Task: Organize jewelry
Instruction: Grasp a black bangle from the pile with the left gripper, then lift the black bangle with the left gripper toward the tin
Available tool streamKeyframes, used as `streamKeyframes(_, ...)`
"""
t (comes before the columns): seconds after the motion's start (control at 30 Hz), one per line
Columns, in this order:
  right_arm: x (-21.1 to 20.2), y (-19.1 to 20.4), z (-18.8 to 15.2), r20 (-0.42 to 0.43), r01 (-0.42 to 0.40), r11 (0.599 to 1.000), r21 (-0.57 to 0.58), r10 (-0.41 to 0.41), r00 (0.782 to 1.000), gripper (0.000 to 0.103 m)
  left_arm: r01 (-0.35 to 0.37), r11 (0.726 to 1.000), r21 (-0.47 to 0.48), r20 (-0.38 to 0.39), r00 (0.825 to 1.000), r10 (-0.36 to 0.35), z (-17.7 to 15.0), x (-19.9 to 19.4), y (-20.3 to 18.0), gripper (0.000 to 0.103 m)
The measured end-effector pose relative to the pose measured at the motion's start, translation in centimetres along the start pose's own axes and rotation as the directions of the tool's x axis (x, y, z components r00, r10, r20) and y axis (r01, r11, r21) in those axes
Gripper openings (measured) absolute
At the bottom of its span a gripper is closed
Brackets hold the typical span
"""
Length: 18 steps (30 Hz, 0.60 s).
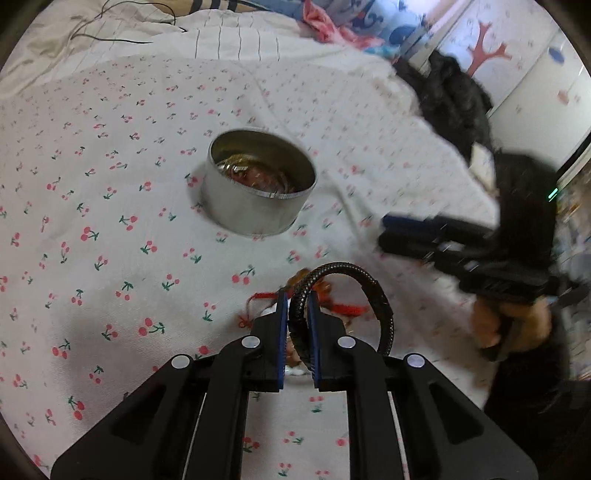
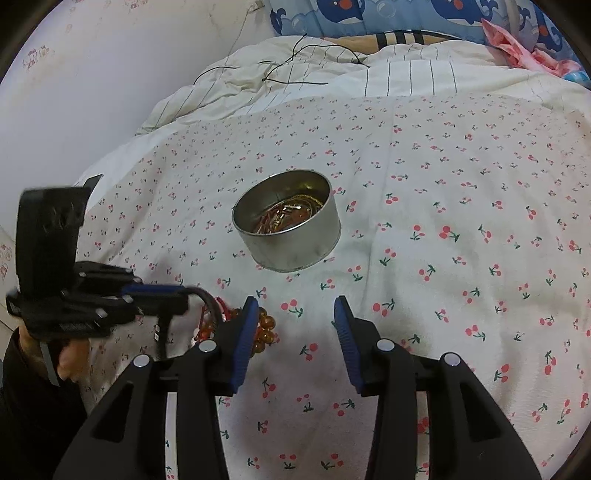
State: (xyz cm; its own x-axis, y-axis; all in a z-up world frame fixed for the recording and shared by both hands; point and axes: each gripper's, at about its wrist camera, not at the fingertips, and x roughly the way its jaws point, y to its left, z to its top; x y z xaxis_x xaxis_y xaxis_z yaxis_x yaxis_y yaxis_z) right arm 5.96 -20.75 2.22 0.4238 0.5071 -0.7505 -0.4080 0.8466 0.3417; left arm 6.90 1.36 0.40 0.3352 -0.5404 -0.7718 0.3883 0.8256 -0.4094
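My left gripper (image 1: 298, 300) is shut on a black braided bracelet (image 1: 371, 286), whose loop arches up and to the right of the pads. Under it lie a red cord bracelet (image 1: 258, 297) and amber beads (image 1: 300, 275) on the cherry-print sheet. A round metal tin (image 1: 255, 210) holding several chains and bangles stands beyond them. In the right wrist view my right gripper (image 2: 295, 306) stands open over bare sheet, with the amber beads (image 2: 264, 325) just left of its left finger. The tin (image 2: 295, 251) sits ahead of it. The left gripper (image 2: 162, 295) is at the far left with the black bracelet (image 2: 162, 334).
The cherry-print sheet (image 2: 461, 206) covers the bed. A striped duvet (image 2: 369, 81) with a thin black cable (image 2: 295, 79) bunches at the back. A whale-print pillow (image 2: 369, 14) lies behind it, and the wall (image 2: 92, 74) is at left. A black furry garment (image 1: 454, 103) lies at right.
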Motion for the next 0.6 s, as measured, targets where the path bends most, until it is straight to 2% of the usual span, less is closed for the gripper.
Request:
streamKeyframes(0.17, 0.5, 0.6, -0.3, -0.028, -0.029, 0.999, -0.030, 0.028, 0.999, 0.042, 0.033, 0.999, -0.039, 0.066, 0.997, -0.030, 0.6, -1.7, 0.7, 0.009)
streamKeyframes(0.27, 1.1, 2.3, -0.9, -0.102, -0.080, 0.989, -0.123, 0.068, 0.992, 0.042, 0.033, 0.996, -0.087, 0.106, 0.994, -0.024, 0.9, -2.5, 2.1, 0.009)
streamKeyframes(0.37, 2.0, 4.6, -2.3, -0.219, -0.166, 0.959, -0.230, 0.116, 0.969, 0.042, 0.026, 0.993, -0.116, 0.127, 0.992, -0.012, 1.2, -3.0, 3.0, 0.009)
streamKeyframes(0.43, 2.5, 5.6, -2.9, -0.266, -0.254, 0.937, -0.240, 0.188, 0.945, 0.042, 0.025, 0.992, -0.127, 0.135, 0.991, -0.008, 1.3, -3.1, 3.2, 0.009)
streamKeyframes(0.53, 2.9, 6.2, -2.9, -0.262, -0.320, 0.924, -0.208, 0.262, 0.929, 0.043, 0.028, 0.991, -0.129, 0.139, 0.990, -0.010, 1.3, -3.2, 3.4, 0.010)
streamKeyframes(0.6, 3.1, 5.1, -2.3, -0.211, -0.314, 0.941, -0.129, 0.284, 0.935, 0.054, 0.032, 0.990, -0.138, 0.145, 0.989, -0.011, 1.4, -3.4, 3.7, 0.010)
